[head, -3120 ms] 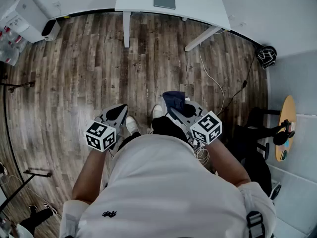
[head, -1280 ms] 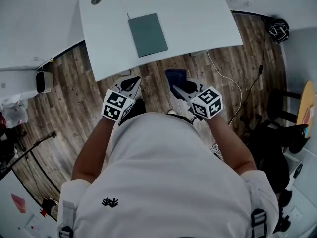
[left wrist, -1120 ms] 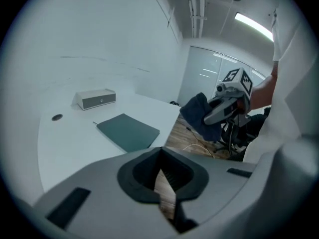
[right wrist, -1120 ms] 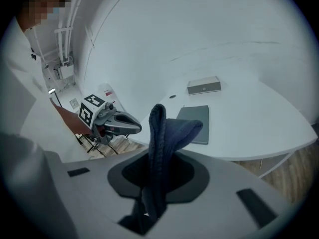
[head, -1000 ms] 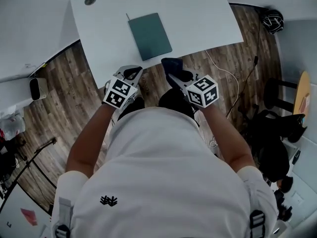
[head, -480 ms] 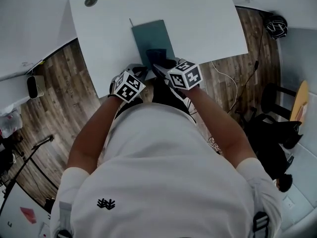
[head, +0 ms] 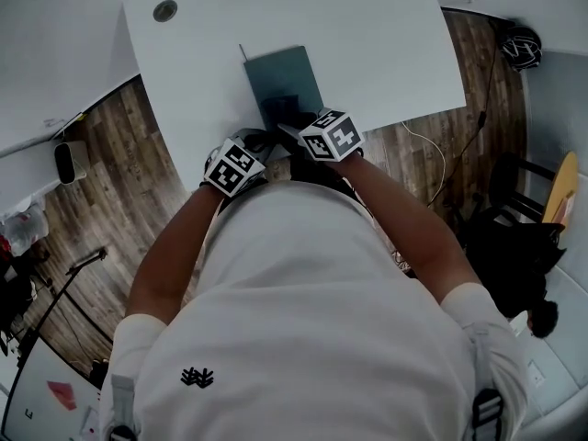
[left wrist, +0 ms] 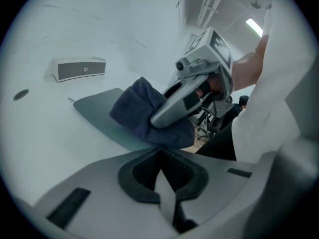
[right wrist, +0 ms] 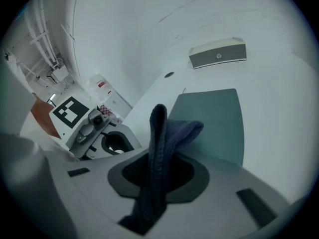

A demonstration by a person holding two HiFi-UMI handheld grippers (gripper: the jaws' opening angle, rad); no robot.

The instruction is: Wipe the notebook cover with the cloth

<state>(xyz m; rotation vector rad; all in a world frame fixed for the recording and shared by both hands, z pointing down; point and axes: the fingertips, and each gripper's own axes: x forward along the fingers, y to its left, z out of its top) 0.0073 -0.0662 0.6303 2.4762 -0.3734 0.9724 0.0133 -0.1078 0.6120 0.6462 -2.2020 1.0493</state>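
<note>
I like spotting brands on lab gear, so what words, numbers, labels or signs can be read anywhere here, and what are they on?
No text here reads as words or numbers.
Marker cubes: black-and-white square patterns, not letters.
Shirt emblem: a small dark mark, no legible letters.
Red-and-white label in the background: too small to read.
Notebook, cloth, grey box: no print visible.

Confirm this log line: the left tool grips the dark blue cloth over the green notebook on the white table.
No. The right tool grips the dark blue cloth, as the right gripper view shows; the left tool is shut on nothing. The cloth is over the green notebook on the white table.
</note>
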